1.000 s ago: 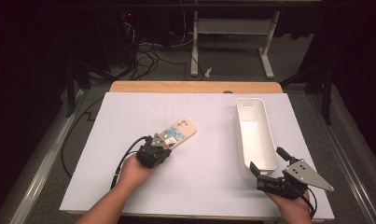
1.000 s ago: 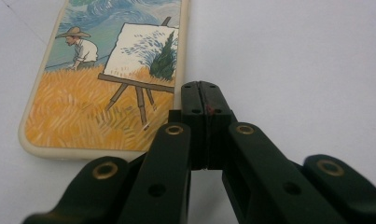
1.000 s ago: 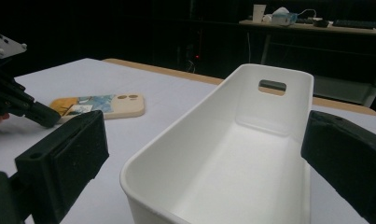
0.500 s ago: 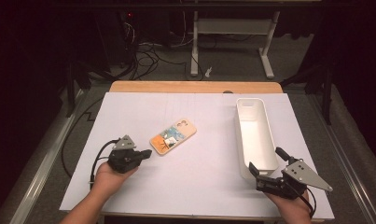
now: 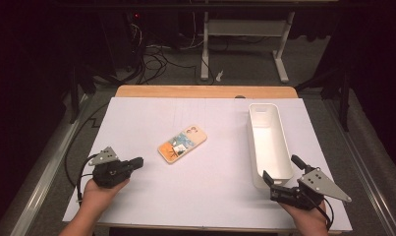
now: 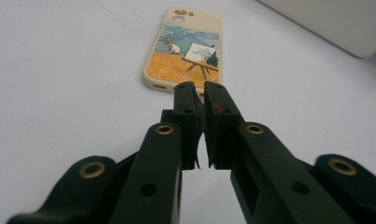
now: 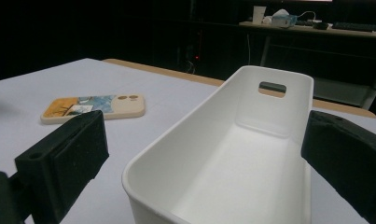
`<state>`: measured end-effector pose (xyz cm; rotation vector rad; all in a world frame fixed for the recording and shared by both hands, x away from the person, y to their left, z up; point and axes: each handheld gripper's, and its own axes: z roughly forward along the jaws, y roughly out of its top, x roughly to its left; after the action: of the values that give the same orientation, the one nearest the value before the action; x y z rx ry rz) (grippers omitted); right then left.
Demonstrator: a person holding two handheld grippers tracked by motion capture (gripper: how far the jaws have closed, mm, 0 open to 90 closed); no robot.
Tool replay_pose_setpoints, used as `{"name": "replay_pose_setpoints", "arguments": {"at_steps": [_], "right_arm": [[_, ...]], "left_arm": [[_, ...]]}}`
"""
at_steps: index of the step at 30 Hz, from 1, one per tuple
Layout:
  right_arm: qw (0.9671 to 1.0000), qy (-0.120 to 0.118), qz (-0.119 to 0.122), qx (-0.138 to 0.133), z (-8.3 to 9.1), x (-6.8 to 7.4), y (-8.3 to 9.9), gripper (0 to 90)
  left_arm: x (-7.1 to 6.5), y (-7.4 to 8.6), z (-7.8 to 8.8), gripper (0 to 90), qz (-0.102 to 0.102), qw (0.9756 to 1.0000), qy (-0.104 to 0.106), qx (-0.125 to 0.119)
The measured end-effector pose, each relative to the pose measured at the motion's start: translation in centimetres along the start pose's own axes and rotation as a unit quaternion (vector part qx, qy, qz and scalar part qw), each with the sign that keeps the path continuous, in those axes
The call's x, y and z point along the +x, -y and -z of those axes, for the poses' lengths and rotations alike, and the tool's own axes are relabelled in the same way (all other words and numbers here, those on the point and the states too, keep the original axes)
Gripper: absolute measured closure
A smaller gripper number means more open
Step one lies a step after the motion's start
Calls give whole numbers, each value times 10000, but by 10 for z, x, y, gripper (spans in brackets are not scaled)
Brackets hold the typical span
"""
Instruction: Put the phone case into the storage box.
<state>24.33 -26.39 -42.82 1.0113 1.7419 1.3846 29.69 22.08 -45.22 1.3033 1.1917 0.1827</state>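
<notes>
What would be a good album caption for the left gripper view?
Nearly shut black fingers point at a painted phone case lying flat on the white table.

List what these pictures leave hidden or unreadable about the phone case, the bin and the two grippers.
- Phone case: near edge hidden behind the left gripper jaws, left gripper view.
- White bin: near end cut off by the bottom edge, right gripper view.
- Right gripper: pads too small to judge, high view.
</notes>
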Motion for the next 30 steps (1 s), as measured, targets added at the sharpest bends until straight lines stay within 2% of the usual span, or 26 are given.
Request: {"name": "replay_pose_setpoints", "arguments": {"at_steps": [1, 3, 5, 9, 11, 13, 14, 15, 16, 18, 19, 21, 22, 24, 26, 30], "right_arm": [[10000, 2, -3, 18, 0, 0, 0, 11], [10000, 1, 2, 21, 0, 0, 0, 11], [10000, -13, -10, 27, -1, 0, 1, 11], [10000, -33, -11, 27, -1, 0, 1, 11], [10000, -38, -11, 17, -1, 0, 1, 11], [10000, -35, -8, 18, -1, 0, 1, 11], [10000, -42, -28, 12, -1, 1, 1, 10], [10000, -42, -28, 12, -1, 1, 1, 10], [10000, -47, -8, -8, 0, 1, 1, 10], [10000, -48, 1, -14, 0, 1, 0, 10], [10000, -48, -6, -17, 0, 1, 0, 9], [10000, -45, -5, -20, 0, 1, 0, 9], [10000, -45, -3, -14, 0, 1, 0, 9], [10000, -52, 0, -8, -1, 1, 0, 9], [10000, -47, 0, -6, 0, 1, 0, 9], [10000, -54, 8, -13, 0, 1, 0, 9]], "left_arm": [[0, 1, 0, 753, -37, 10000, -20, -1], [0, 1, 0, 723, -80, 10000, -29, -29], [1, 0, 0, 618, -74, 9999, -74, -88], [2, -2, 0, 511, 27, 9999, -67, -111], [1, -2, 1, 429, 2, 9999, -94, -132], [1, -2, 1, 378, 4, 9999, -75, -114], [1, -2, 0, 316, 25, 9999, -64, -94], [1, -2, 1, 316, 54, 10000, -8, -70], [1, -3, 1, 267, 67, 9999, 48, -84], [0, -5, 1, 231, 92, 9999, 66, -90], [0, -5, 0, 157, 94, 9999, 52, -83], [0, -5, -2, 112, 39, 10000, 20, -50], [0, -5, -4, 3, 32, 10000, -59, 9], [-1, -5, -6, 2, 60, 9999, -46, 71], [-4, -3, -11, 2, -91, 9997, -152, 168], [-10, -8, -26, 2, -235, 9984, -226, 455]]}}
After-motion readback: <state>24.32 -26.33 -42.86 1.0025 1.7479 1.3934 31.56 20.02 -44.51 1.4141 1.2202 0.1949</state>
